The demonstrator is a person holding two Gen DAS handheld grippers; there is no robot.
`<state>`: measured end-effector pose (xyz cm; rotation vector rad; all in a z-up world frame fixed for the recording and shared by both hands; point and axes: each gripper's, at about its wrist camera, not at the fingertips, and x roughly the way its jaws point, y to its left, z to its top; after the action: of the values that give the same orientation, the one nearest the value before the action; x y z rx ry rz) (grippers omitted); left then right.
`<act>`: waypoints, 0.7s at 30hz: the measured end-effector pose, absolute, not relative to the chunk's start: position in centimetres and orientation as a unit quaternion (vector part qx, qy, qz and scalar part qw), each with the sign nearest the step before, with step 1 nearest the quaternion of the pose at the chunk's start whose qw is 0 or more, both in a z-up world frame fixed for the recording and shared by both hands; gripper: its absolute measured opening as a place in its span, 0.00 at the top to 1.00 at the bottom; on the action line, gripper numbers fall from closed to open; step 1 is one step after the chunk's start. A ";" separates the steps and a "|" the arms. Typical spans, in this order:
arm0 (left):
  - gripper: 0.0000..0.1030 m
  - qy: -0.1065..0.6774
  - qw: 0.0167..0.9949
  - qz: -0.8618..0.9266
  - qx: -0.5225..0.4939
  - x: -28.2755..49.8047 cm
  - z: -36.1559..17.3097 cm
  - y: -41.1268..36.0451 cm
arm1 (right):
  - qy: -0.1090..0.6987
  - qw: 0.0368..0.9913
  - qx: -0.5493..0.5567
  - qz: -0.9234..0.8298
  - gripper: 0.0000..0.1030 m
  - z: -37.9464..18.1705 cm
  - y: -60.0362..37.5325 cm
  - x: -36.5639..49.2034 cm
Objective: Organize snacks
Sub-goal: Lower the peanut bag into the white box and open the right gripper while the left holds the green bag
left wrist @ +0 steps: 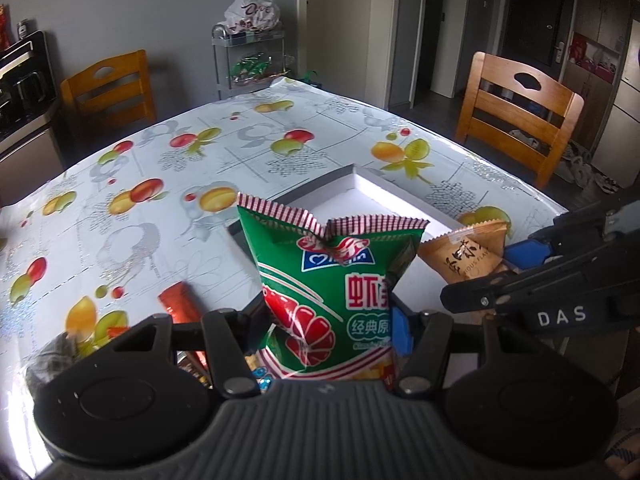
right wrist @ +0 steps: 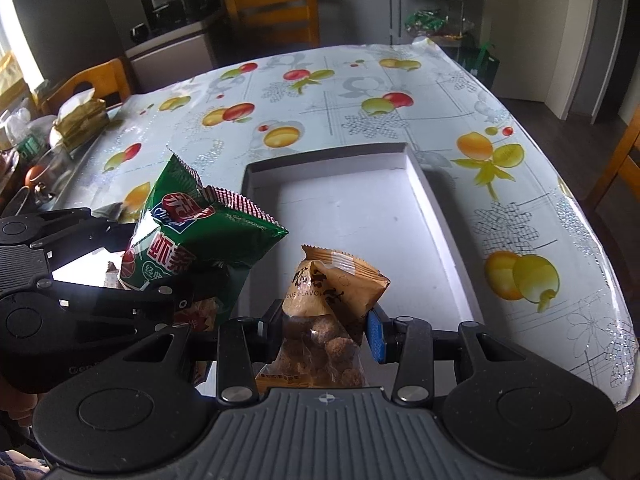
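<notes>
Fruit-print oilcloth covers the table, and nearest the viewer both tongs are loaded: the left gripper is clenched on the lower half of a green bag, which stands upright and puffy between its jaws, while the right gripper pinches a tan pouch of brown nuggets just above its clear window. Left of the green bag, a red packet lies on the cloth, waiting its turn. Just beyond both loads sits the white tray, shallow and bare inside, its near edge almost under the pouch. The step looks like carrying both snacks over the tray rim, so it would pay to clear the low wall before lowering, set each pack flat at its own side rather than piling them, and release only once the pack rests on the tray floor, since the green bag could topple. Farther off stand wooden chairs and a wire cart
</notes>
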<state>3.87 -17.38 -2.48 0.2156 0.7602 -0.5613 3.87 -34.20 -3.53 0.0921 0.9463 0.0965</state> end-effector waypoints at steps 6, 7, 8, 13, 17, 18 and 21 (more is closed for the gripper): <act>0.43 0.372 0.879 -0.279 0.106 4.6 -2.9 -19.2 | 0.463 0.884 0.047 0.037 0.59 -3.9 -35.7 4.3; 0.43 0.374 0.878 -0.280 0.106 4.7 -3.0 -19.4 | 0.464 0.884 0.047 0.037 0.59 -4.0 -35.9 4.4; 0.43 0.375 0.877 -0.281 0.106 4.9 -3.1 -19.5 | 0.466 0.883 0.049 0.036 0.59 -4.1 -36.0 4.5; 0.43 0.381 0.873 -0.284 0.108 5.7 -3.6 -20.3 | 0.472 0.880 0.050 0.034 0.59 -4.4 -36.7 5.1; 0.43 0.385 0.870 -0.288 0.109 6.2 -3.9 -20.8 | 0.477 0.877 0.050 0.031 0.59 -4.7 -37.3 5.4; 0.43 0.386 0.869 -0.288 0.111 6.3 -4.0 -20.9 | 0.478 0.876 0.051 0.030 0.59 -4.7 -37.4 5.5; 0.43 0.391 0.866 -0.290 0.114 6.8 -4.3 -21.3 | 0.483 0.874 0.051 0.028 0.59 -5.0 -37.6 5.8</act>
<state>6.78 -21.28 -4.33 0.2377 0.8180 -0.6063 5.82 -37.61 -5.04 0.1075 1.0086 0.0594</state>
